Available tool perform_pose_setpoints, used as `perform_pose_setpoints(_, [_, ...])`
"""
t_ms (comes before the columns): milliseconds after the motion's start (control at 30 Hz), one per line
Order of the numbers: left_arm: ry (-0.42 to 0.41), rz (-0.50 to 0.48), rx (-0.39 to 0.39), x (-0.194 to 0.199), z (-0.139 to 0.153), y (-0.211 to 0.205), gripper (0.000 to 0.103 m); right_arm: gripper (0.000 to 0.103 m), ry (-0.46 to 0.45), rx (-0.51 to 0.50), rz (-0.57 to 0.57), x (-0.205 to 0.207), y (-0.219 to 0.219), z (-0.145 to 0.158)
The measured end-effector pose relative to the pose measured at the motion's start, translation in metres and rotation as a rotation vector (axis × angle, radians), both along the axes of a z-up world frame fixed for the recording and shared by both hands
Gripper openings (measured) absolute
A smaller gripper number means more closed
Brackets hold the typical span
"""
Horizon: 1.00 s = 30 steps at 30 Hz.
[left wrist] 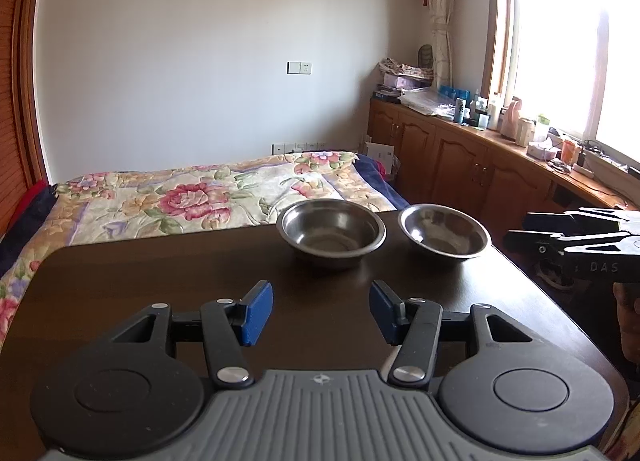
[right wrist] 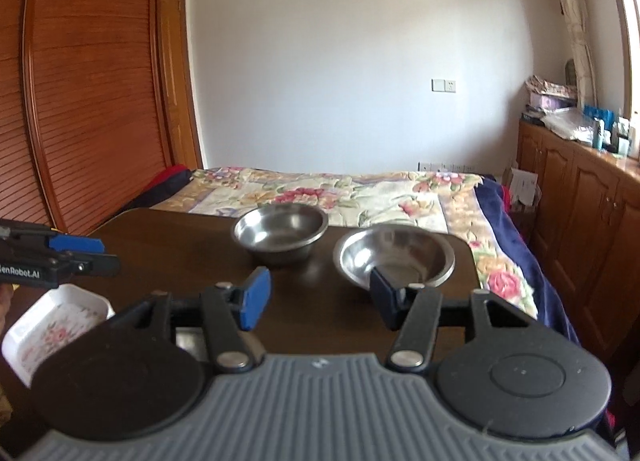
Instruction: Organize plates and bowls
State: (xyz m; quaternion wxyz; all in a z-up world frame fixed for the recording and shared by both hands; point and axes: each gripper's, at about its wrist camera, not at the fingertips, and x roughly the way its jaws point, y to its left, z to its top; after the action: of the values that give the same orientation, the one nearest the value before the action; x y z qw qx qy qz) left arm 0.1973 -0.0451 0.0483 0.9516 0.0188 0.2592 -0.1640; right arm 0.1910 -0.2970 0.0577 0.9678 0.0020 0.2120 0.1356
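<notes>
Two steel bowls stand side by side at the far edge of the dark table: a deeper left bowl and a shallower right bowl. My left gripper is open and empty, above the table short of the bowls. My right gripper is open and empty, its right finger just in front of the right bowl's near rim. A white rectangular plate with a flower print lies at the table's left. The right gripper shows side-on in the left wrist view, the left gripper in the right wrist view.
A bed with a floral quilt lies just beyond the table. Wooden cabinets with clutter on top run along the right under a window. A wooden louvred wardrobe stands at the left.
</notes>
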Motion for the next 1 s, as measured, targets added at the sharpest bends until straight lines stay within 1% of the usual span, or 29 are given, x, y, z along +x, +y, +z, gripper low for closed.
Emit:
perform_pose_setpoints(233, [0.008, -0.018, 0.027, 0.027, -0.001, -0.009, 0.081, 0.056, 0.018, -0.060, 0.057, 0.031, 0.010, 0.001])
perform_pose_setpoints(400, [0.032, -0.019, 0.025, 0.050, -0.005, -0.013, 0.081, 0.056, 0.034, -0.086, 0.093, 0.051, 0.018, 0.000])
perform_pose_setpoints(533, [0.033, -0.027, 0.022, 0.063, -0.004, -0.013, 0.081, 0.056, 0.049, -0.097, 0.112, 0.065, 0.025, -0.002])
perform_pose_setpoints(733, [0.036, -0.037, 0.030, 0.081, -0.004, -0.021, 0.081, 0.055, 0.082, -0.096, 0.127, 0.088, 0.032, -0.005])
perform_pose_setpoints(1000, [0.063, -0.003, 0.061, 0.114, -0.017, -0.024, 0.080, 0.047, 0.118, -0.081, 0.120, 0.125, 0.036, -0.007])
